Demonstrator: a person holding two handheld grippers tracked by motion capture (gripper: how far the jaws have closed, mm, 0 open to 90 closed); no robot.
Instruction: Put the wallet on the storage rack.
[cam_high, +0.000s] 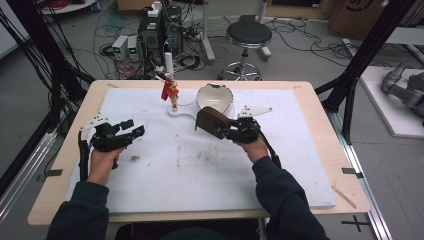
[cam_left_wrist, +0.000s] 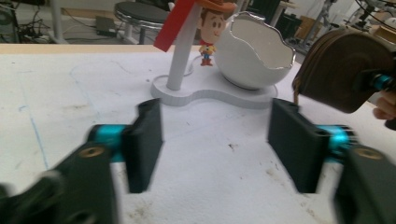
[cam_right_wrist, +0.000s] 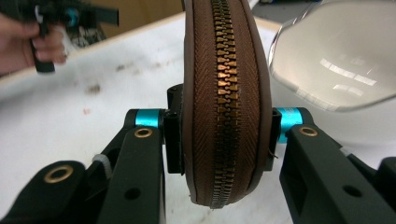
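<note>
Brown leather pouch, round, with a brass zipper running along its edge, is pinched between the pads of the right tongs. Jaws press flat on both faces of the pouch, zipper edge facing the camera in the right gripper view. Stitching and zipper tape are brown as well; the zipper is shut along the stretch that shows.

In the high view the right tongs hold the pouch clear of the white mat, just in front of the white stand and close beside the white egg-shaped bowl. In the left gripper view the pouch hangs at the right edge, near the bowl but not touching it.

Left tongs: jaws spread wide, nothing between them, bare mat showing in the gap. No contact with any item. In the high view the left tongs sit low over the left part of the tabletop, well apart from the pouch.

Also on the stand: a white post carrying a red tag, and a small cowboy figurine standing behind it, next to the bowl. The mat carries brown smudges near its middle.
</note>
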